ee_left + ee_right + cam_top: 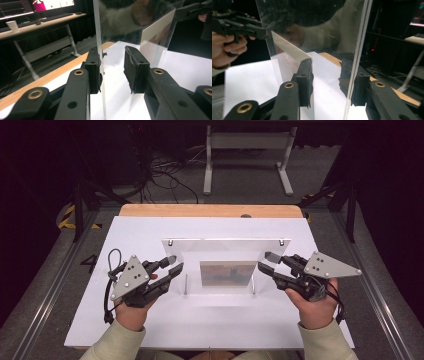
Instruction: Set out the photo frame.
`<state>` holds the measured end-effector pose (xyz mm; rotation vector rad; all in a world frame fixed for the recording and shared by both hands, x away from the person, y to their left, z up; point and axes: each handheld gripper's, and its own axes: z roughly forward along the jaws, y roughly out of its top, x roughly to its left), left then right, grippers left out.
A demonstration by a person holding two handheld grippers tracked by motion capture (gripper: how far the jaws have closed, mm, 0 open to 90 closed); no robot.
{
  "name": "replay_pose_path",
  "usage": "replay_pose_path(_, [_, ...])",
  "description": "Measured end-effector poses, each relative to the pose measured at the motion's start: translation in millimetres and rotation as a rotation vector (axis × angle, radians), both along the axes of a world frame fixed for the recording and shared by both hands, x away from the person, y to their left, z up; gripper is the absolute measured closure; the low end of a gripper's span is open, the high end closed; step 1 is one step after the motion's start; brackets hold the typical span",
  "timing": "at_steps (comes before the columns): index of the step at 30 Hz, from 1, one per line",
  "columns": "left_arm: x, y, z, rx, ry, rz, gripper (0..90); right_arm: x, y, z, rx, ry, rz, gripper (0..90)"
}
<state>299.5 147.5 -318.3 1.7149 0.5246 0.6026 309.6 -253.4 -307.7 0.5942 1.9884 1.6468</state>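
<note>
Black jaws of the left hand-held gripper (113, 70) are being shown low in the left gripper view, set at a middling width. They are straddling the upright edge of the clear panel (117, 22). One pad is lying against the sheet, while a gap is being left at the other, so no firm grip is being made.

The right hand-held gripper (328, 75) is being held the same way in the right gripper view. The panel's opposite edge is standing between its jaws, one pad is being seen through the sheet, and the other is standing clear of it.

In the high view the panel is standing at the centre of the white worktop (200, 320). Its long axis is running left to right across the frame, and a small picture (227, 273) is being carried in its middle. Each end is being flanked by one hand-held gripper pointing inward, with neither hand nearer than the other. By this judgement, both pairs of jaws are needing to be closed together on the short edges before any lift is attempted.
</note>
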Motion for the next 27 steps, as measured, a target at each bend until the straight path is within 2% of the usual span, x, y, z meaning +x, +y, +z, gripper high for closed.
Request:
replay_pose_path(3, [0.0, -1.6, -0.4, 0.001, -0.009, 0.003, 67.5, 3.0, -3.2, -0.1, 0.028, 0.015, 0.012, 58.9])
replay_pose_path(7, [5.7, 0.1, -3.7, -0.021, -0.01, 0.005, 66.3, 5.0, -0.7, -3.5, 0.04, -0.018, 0.016, 59.1])
replay_pose_path(11, [8.3, -1.7, -5.9, 0.0, -0.037, 0.016, 62.8, 8.8, -1.6, -6.9, 0.061, -0.031, 0.018, 58.6])
replay_pose_path(14, [12.5, 1.1, -8.1, -0.009, -0.012, 0.012, 54.1, 11.1, -1.0, -8.4, 0.067, -0.042, 0.014, 57.3])
replay_pose_path(17, [18.0, 7.0, -11.4, -0.04, 0.025, 0.009, 47.1, 13.4, -0.6, -10.0, 0.066, -0.051, 0.008, 56.2])
replay_pose_path(22, [20.9, 11.5, -17.5, -0.062, 0.061, 0.017, 39.9, 21.8, -0.1, -14.2, 0.079, -0.049, 0.002, 55.2])
replay_pose_path(27, [22.8, 17.4, -21.7, -0.059, 0.101, 0.041, 34.1, 28.7, 1.2, -18.2, 0.084, -0.039, -0.019, 53.9])
